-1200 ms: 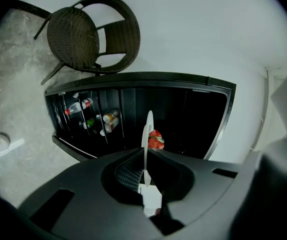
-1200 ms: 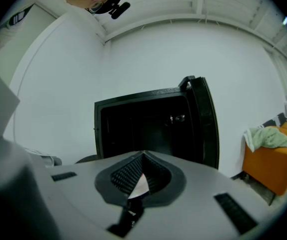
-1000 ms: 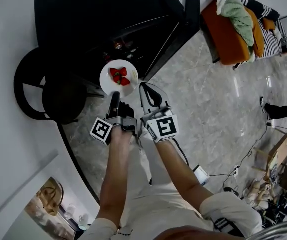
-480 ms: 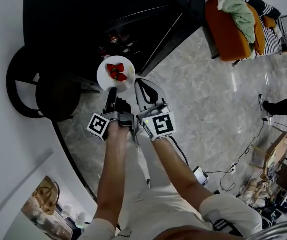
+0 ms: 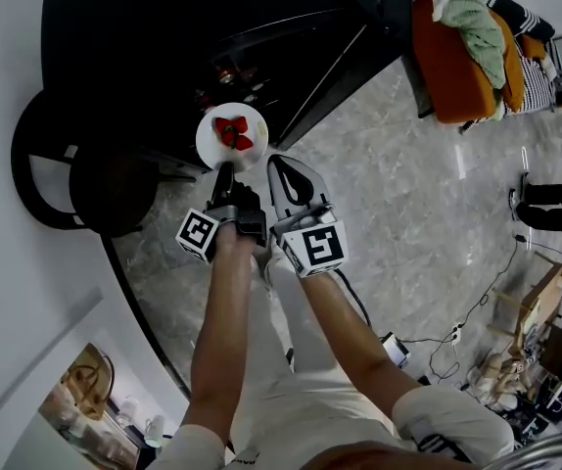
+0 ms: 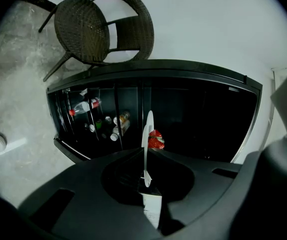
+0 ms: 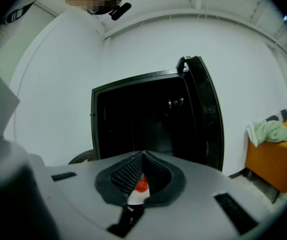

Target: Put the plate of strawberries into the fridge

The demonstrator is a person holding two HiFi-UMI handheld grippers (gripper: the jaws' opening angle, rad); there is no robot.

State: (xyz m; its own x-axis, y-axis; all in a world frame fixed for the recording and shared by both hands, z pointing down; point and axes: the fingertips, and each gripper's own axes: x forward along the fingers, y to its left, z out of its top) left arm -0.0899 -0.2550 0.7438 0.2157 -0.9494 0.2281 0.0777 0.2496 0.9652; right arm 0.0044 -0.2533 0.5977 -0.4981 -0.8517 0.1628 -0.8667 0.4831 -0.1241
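Plate (image 5: 230, 137) at the open fridge (image 5: 163, 57)
Left gripper (image 5: 224, 174) pinches the plate's near rim, strawberries (image 5: 231, 131) just beyond its jaws; right gripper (image 5: 284, 167) is closed on nothing. Keep it level going in.

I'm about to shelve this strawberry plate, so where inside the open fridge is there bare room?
The dark fridge interior right of the plate shows nothing, though it is too dim to be sure. The left section is crowded with bottles.
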